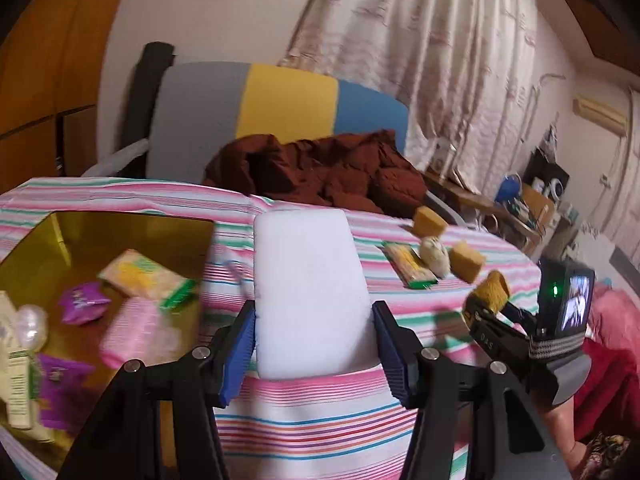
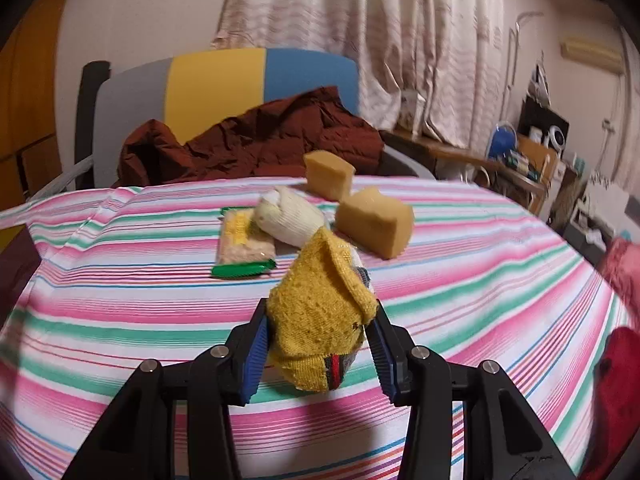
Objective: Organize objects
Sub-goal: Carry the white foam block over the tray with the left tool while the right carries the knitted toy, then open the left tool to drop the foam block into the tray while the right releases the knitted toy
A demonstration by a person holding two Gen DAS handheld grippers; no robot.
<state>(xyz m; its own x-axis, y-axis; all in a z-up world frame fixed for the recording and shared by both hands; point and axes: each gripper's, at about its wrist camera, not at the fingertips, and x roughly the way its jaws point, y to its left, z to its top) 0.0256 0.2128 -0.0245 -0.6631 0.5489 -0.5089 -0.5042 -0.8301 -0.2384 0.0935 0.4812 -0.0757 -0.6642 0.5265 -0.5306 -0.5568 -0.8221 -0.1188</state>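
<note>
bench [image 2: 500, 248]: pink-green striped cloth | far edge: two tan sponges [image 2: 374, 226], snack pack [image 2: 244, 244] | left tongs [image 1: 314, 344]: gripping white foam block [image 1: 310, 288] | right tongs [image 2: 318, 350]: clamping yellow sock [image 2: 320, 312] | behind: curtain [image 2: 400, 40], chair [image 2: 224, 80]

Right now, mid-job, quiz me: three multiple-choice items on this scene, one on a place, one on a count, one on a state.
1. Where do the purple packets lie?
A. in the gold box
B. on the chair
C. on the brown jacket

2. How many tan sponges lie loose on the striped cloth?
A. one
B. two
C. four

3. What does the right gripper hold?
A. nothing
B. a white block
C. a yellow sock

Key: A, a purple packet lies inside the gold box; B, one tan sponge and another show; C, the right gripper is shut on the yellow sock.
</note>
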